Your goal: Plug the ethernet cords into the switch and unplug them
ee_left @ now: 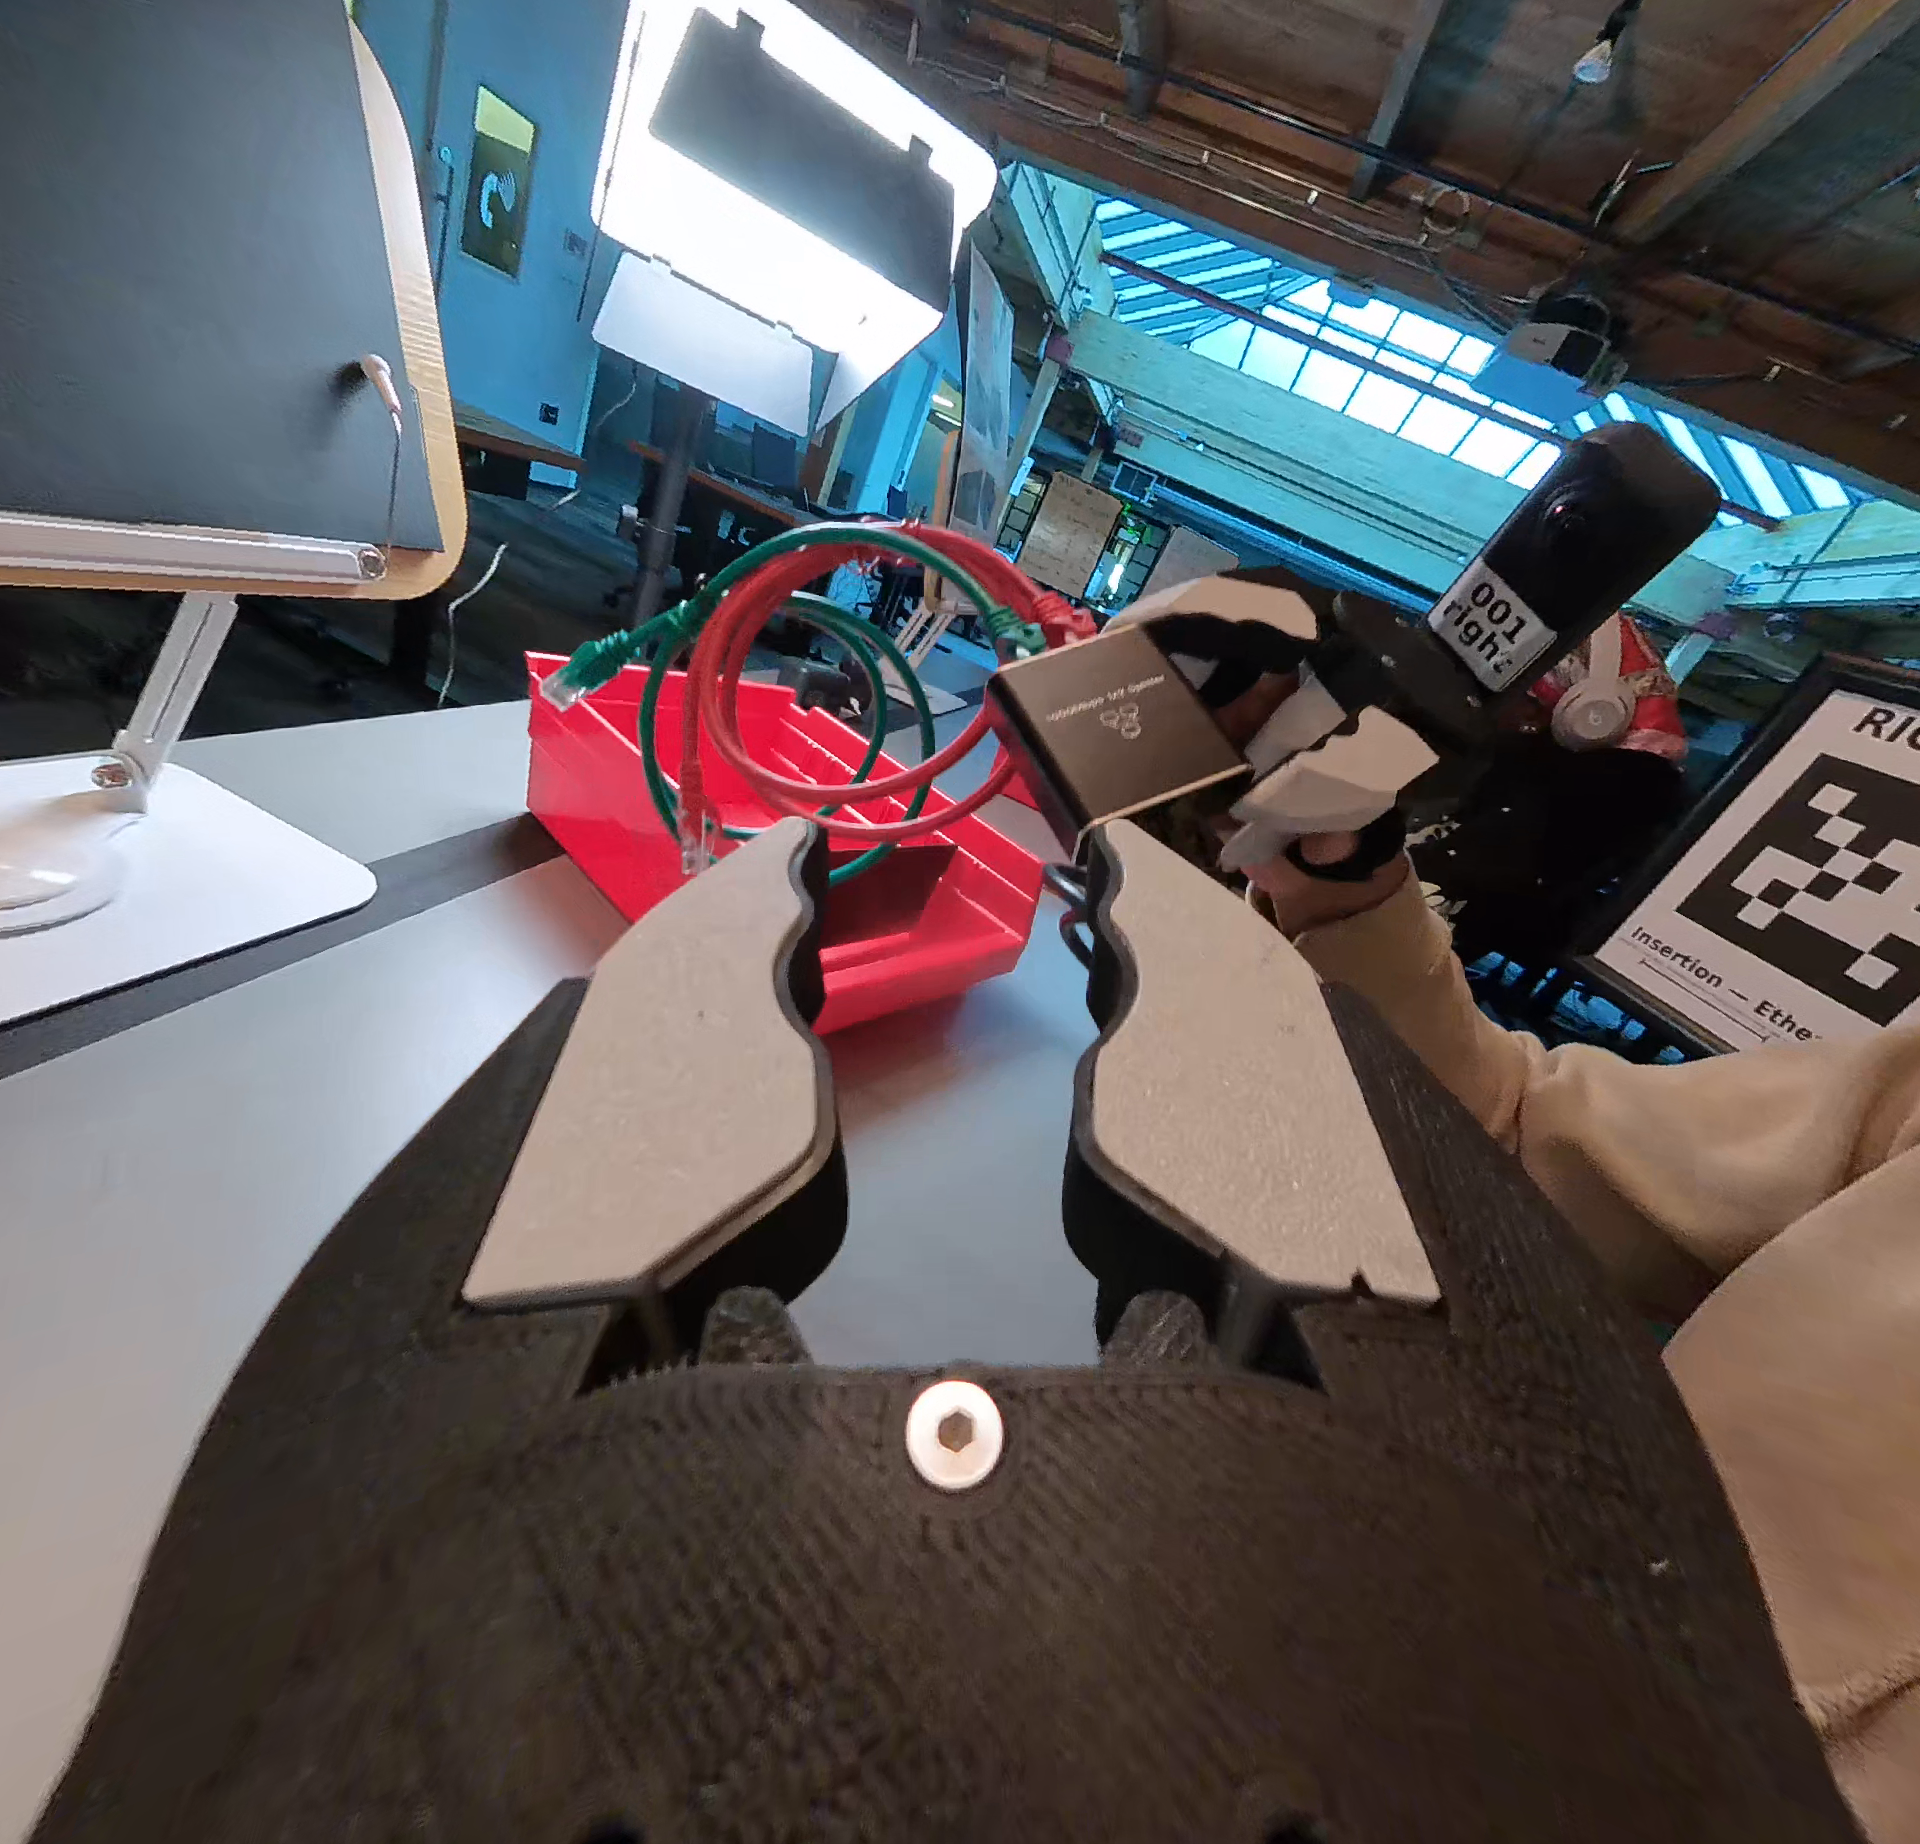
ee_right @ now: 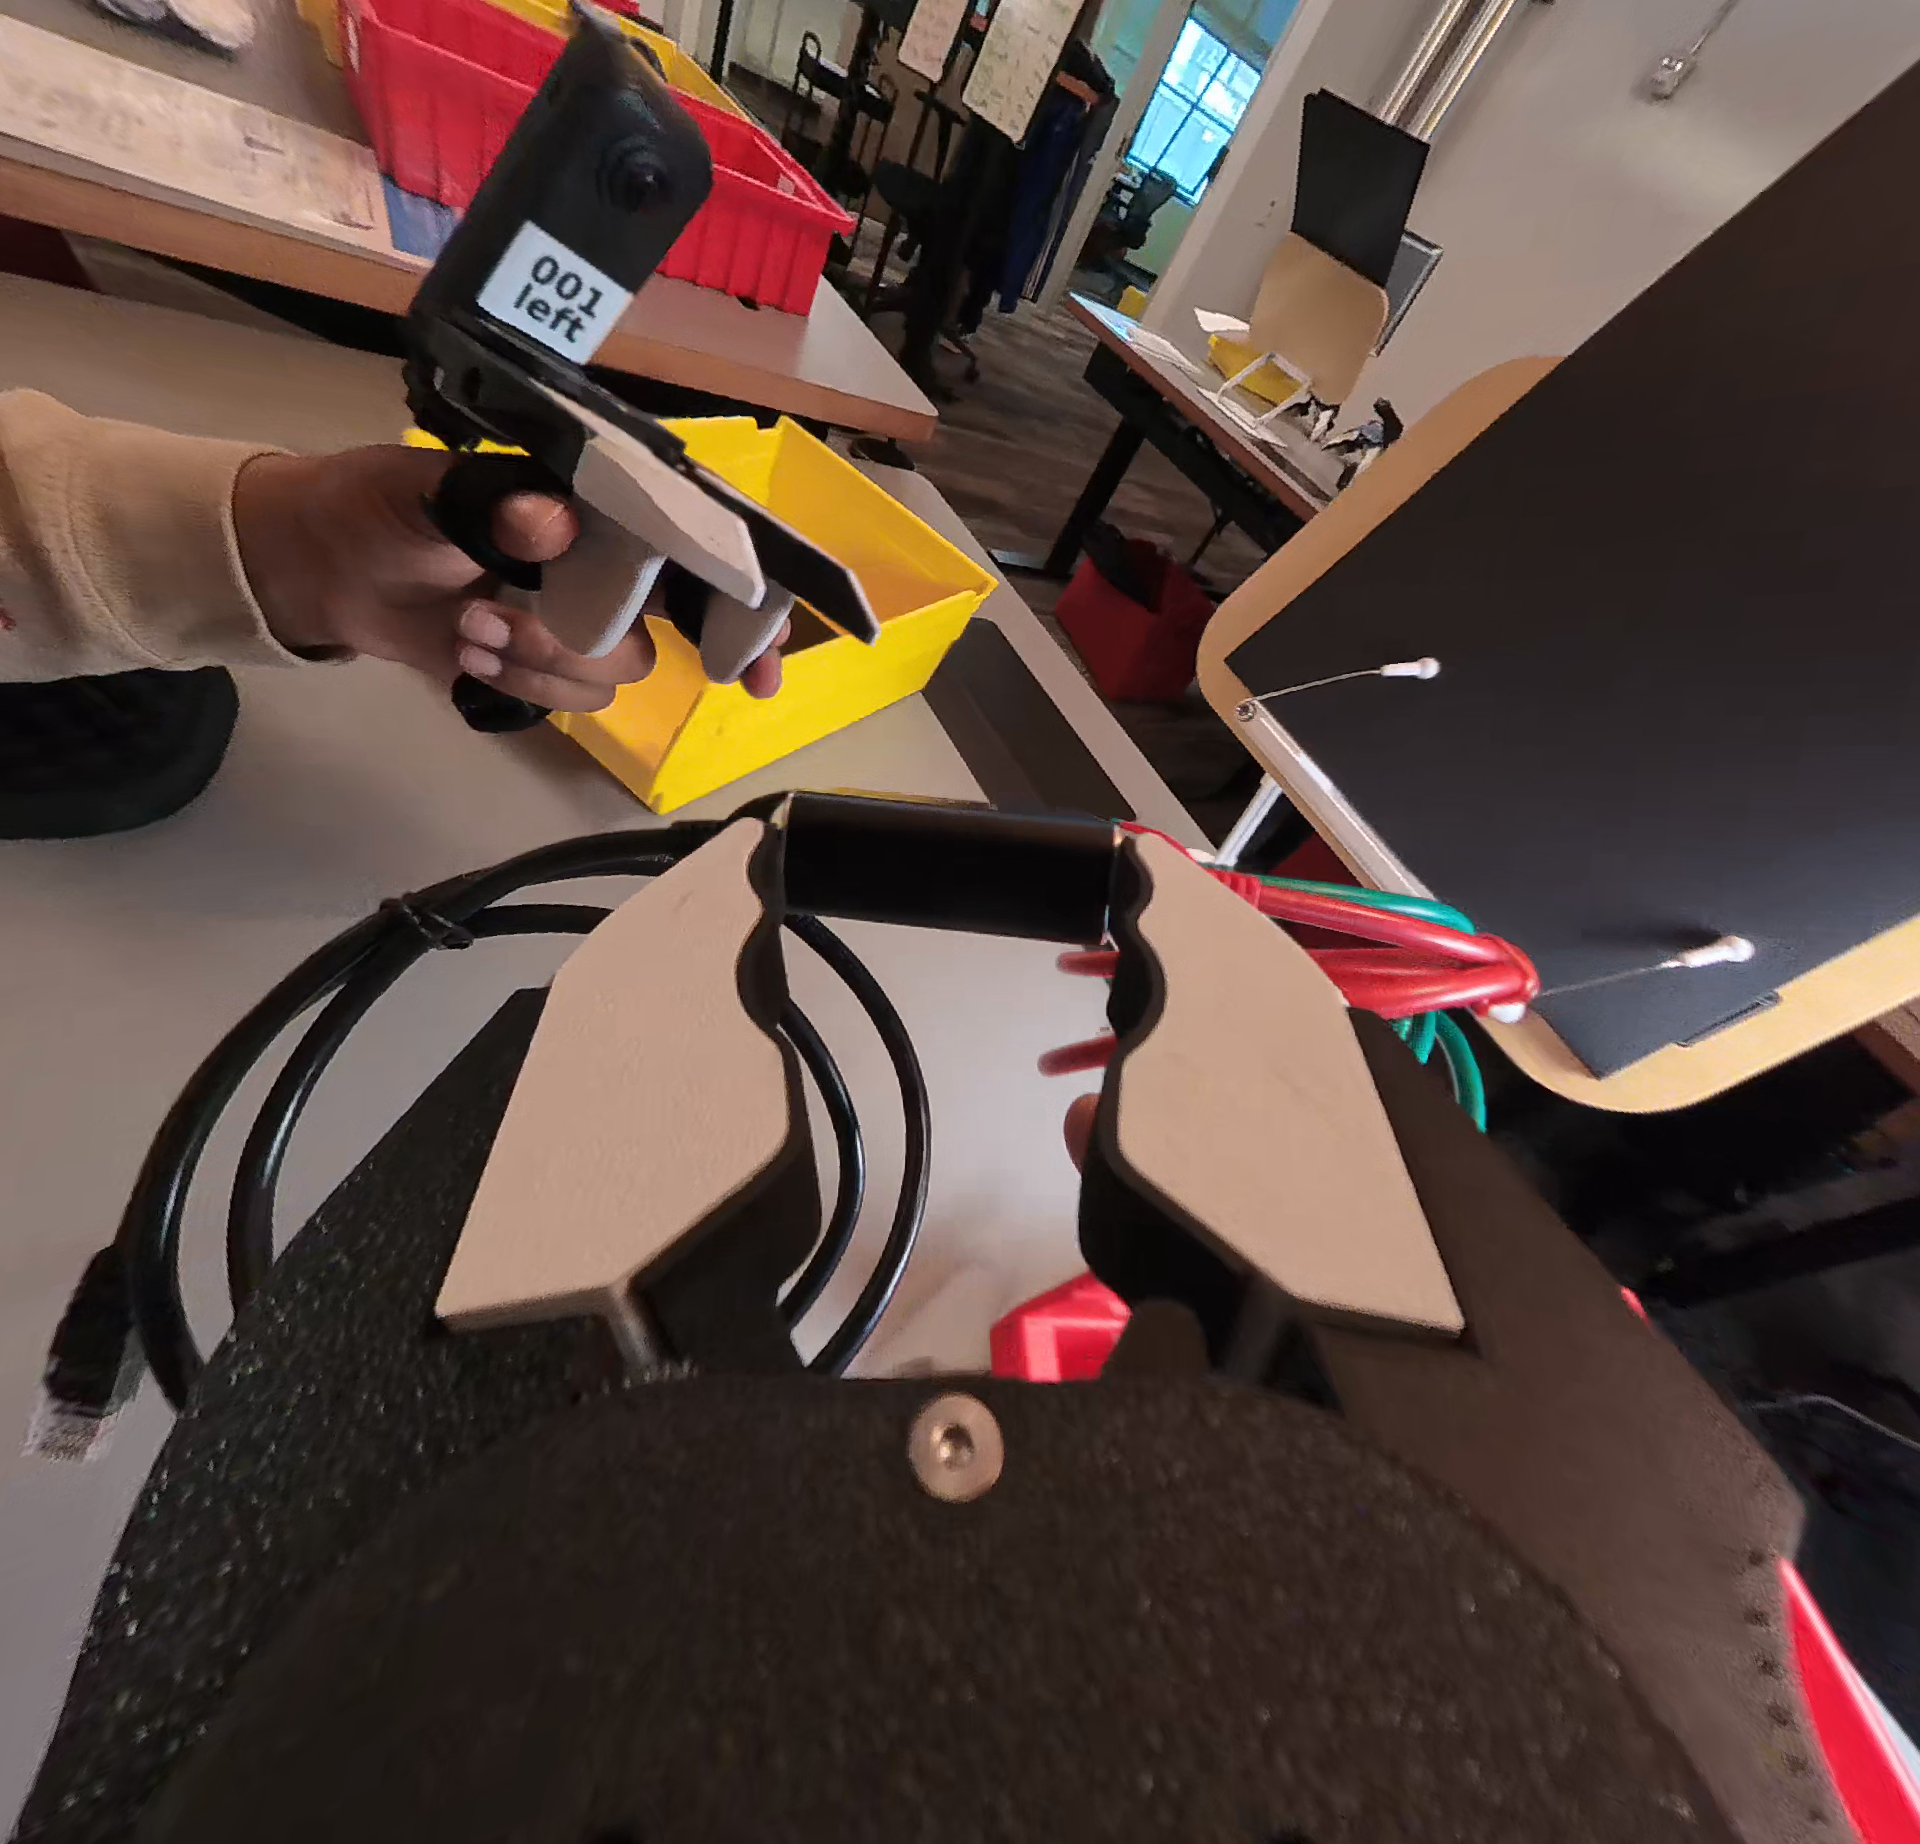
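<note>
the switch (ee_right: 945,864), lifted above the tabletop (ee_left: 312,1119), is pinched by the right tongs (ee_right: 940,875); left tongs (ee_left: 951,859) spread, empty. hold it steady, grasp the green cord's (ee_left: 665,641) free plug squarely.

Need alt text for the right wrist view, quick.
Right gripper clamps a black switch above the table, red and green cords trailing right, a black cable coiled left. Beyond, the open left gripper hovers over a yellow bin.
</note>
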`<state>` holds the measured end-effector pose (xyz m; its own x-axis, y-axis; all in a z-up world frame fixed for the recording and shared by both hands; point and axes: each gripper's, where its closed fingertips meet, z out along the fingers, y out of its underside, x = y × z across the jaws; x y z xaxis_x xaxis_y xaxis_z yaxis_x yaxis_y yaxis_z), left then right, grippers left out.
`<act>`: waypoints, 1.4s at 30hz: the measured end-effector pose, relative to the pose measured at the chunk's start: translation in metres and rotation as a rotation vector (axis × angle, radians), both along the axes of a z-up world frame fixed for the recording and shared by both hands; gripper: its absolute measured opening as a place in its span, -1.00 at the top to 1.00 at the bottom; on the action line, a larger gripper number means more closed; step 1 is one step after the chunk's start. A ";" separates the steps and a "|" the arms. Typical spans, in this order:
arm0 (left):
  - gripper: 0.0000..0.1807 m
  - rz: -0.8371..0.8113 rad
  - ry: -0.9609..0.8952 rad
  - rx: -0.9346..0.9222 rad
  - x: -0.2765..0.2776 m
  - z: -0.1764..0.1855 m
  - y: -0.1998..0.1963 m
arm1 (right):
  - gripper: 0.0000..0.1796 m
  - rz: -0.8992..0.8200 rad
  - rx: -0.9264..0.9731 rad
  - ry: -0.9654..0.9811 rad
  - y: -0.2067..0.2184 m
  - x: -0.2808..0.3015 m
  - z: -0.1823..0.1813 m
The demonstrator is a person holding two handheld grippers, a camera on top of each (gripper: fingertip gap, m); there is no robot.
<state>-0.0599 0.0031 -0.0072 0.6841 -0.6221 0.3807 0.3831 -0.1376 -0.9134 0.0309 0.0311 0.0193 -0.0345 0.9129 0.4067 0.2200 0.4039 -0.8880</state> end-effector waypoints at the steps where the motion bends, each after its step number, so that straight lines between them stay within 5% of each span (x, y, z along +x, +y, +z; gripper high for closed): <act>1: 0.48 -0.011 0.001 -0.008 0.003 -0.002 0.001 | 0.33 -0.004 0.002 -0.003 0.002 0.003 0.002; 6: 0.48 -0.152 -0.052 -0.084 0.033 -0.020 0.003 | 0.33 0.053 0.002 0.004 -0.007 0.009 0.002; 12: 0.45 -0.561 -0.495 -0.163 0.070 -0.003 -0.019 | 0.33 0.360 0.048 0.154 -0.061 0.008 0.005; 16: 0.49 -0.669 -0.491 -0.123 0.085 0.010 -0.037 | 0.33 0.471 0.033 0.181 -0.080 0.008 -0.001; 24: 0.57 -0.586 -0.369 -0.123 0.090 0.003 -0.034 | 0.33 0.448 0.003 0.129 -0.076 0.001 -0.014; 31: 0.65 -0.259 0.037 0.074 0.071 -0.006 -0.020 | 0.30 0.381 -0.468 -0.023 -0.053 -0.008 -0.021; 36: 0.68 -0.219 0.100 0.170 0.078 0.002 -0.027 | 0.67 0.378 -0.587 -0.070 -0.059 -0.018 -0.033; 42: 0.67 -0.192 0.158 0.171 0.082 0.004 -0.027 | 0.73 0.392 -0.551 -0.096 -0.059 -0.011 -0.021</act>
